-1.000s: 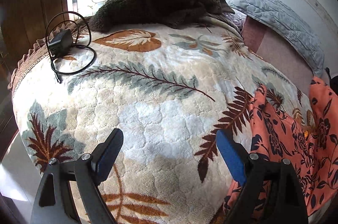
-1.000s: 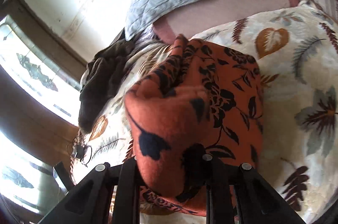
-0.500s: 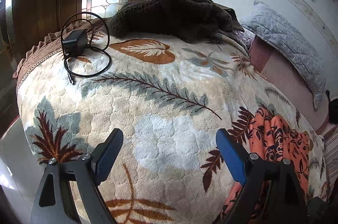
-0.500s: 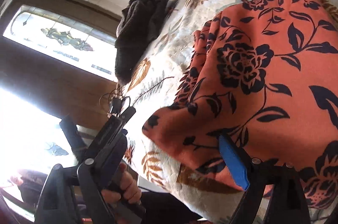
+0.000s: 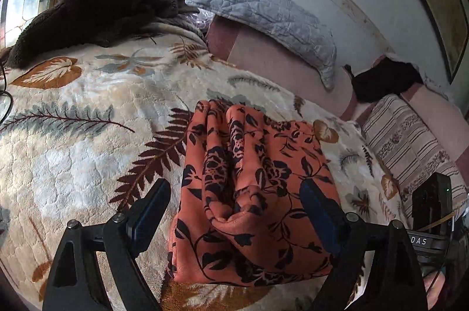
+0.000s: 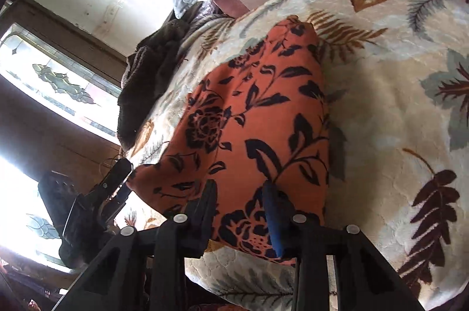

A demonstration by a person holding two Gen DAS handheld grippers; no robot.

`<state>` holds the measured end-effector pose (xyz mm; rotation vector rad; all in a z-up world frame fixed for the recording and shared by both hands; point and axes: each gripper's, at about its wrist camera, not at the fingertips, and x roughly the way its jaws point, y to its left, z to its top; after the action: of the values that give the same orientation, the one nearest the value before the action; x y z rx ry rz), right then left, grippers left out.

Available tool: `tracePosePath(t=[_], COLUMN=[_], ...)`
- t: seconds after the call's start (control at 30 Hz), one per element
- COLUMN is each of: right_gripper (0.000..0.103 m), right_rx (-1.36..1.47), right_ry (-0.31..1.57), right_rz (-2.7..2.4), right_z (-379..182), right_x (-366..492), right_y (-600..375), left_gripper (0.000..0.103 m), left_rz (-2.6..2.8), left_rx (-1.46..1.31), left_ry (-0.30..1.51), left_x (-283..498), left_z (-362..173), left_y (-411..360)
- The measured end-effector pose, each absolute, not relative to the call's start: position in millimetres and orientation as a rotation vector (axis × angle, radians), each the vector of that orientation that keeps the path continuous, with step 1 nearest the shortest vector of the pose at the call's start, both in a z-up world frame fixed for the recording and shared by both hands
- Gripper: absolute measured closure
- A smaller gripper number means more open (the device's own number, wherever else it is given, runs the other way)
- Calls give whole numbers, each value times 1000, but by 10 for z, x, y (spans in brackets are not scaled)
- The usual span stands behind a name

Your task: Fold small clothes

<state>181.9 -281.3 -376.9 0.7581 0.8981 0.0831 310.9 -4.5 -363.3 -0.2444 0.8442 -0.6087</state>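
An orange garment with a black flower print (image 5: 252,179) lies folded in a thick bundle on the leaf-patterned blanket (image 5: 88,135). My left gripper (image 5: 234,187) hangs open just above the bundle's near end, one finger on each side, touching nothing. My right gripper (image 6: 240,186) is at the near edge of the same garment (image 6: 258,120). Its jaws are closing with the cloth between them, and I see no pinch in the cloth. The left gripper's body (image 6: 114,176) shows at the left of the right wrist view.
A dark brown fleece (image 5: 96,11) is heaped at the far left of the bed. A grey quilted pillow (image 5: 263,17) and a striped pillow (image 5: 410,146) lie by the wall. A black item (image 5: 384,79) sits between the pillows. A window (image 6: 52,82) is on the left.
The left gripper swung right from bare blanket to over the garment. The right gripper let go of the lifted cloth, opened wide, sank, and has narrowed again around the garment's near edge.
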Motion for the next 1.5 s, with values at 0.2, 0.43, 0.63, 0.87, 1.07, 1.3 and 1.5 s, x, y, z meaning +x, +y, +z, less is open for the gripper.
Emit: tracePosePath(t=[0.2, 0.43, 0.63, 0.87, 1.07, 1.3, 1.5], right_gripper=[72, 73, 73, 70, 69, 70, 69], right_rx=[786, 795, 767, 758, 750, 753, 784], right_ry=[930, 925, 946, 898, 877, 904, 906], right_rz=[103, 142, 171, 148, 77, 57, 51], right_z=[-3998, -4090, -4105, -3716, -3698, -4025, -3737], right_x=[1861, 1851, 1890, 2189, 2665, 2820, 3048], right_y=[-2716, -2765, -2733, -2950, -3048, -3026, -3097], left_gripper=[85, 88, 86, 79, 75, 61, 61], left_rz=[-688, -719, -689, -695, -649, -556, -584], left_rx=[-200, -303, -530, -543, -375, -225, -310], left_ry=[947, 937, 1097, 985, 874, 1018, 932], left_x=[3116, 2962, 3161, 3068, 2954, 3133, 3028], left_z=[-3907, -3883, -4264, -3966, -3729, -4006, -3821], left_y=[-234, -26, 196, 354, 243, 26, 221])
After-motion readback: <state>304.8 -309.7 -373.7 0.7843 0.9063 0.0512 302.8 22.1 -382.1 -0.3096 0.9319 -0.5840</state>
